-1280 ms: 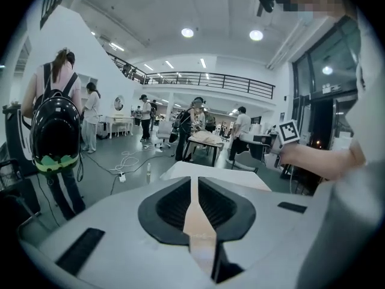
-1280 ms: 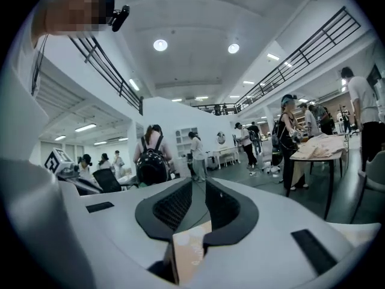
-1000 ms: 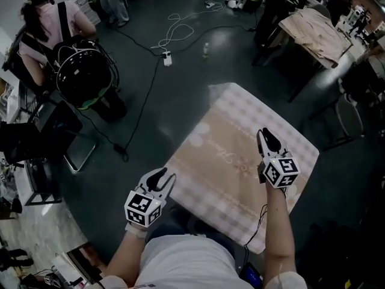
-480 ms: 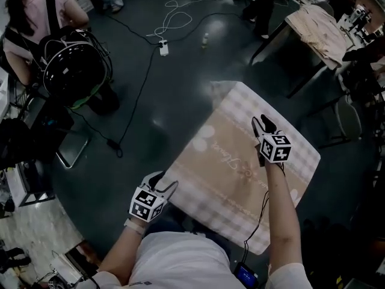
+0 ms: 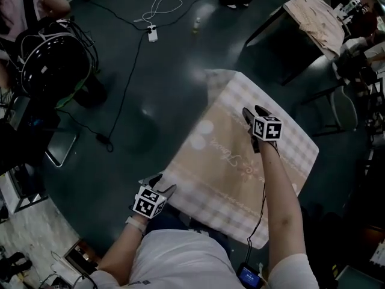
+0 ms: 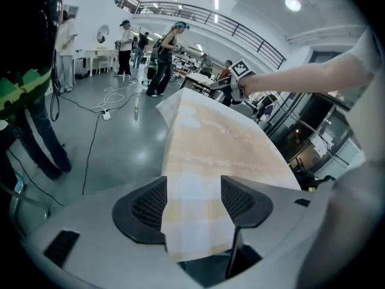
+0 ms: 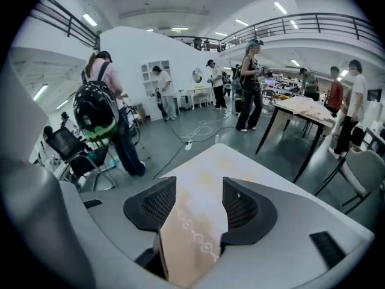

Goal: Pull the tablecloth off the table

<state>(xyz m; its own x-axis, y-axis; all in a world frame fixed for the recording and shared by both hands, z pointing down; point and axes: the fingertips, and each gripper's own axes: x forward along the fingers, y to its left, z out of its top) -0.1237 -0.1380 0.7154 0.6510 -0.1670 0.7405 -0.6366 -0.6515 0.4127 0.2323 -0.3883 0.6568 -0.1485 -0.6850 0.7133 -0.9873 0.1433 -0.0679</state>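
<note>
The tablecloth (image 5: 231, 161), beige in the middle with a pale checked border, covers a small table that is hidden beneath it. My left gripper (image 5: 157, 183) sits at the cloth's near left edge. Its jaws are opening, and the checked corner (image 6: 192, 215) lies loose between the pads without being pinched. My right gripper (image 5: 252, 112) reaches out over the far middle of the cloth. Its jaws are opening too, and a raised strip of the patterned cloth (image 7: 195, 233) runs between them.
Dark floor surrounds the table. A second table with a beige cloth (image 5: 316, 17) stands at the back right, and a chair (image 5: 343, 110) to the right. Cables and a power strip (image 5: 152, 34) lie on the floor behind. A person with a black helmet-like pack (image 5: 45, 56) is at the left.
Both grippers' jaws have spread apart from nearly closed. My right gripper has moved farther out across the cloth, and the left one has come up to the cloth's near edge.
</note>
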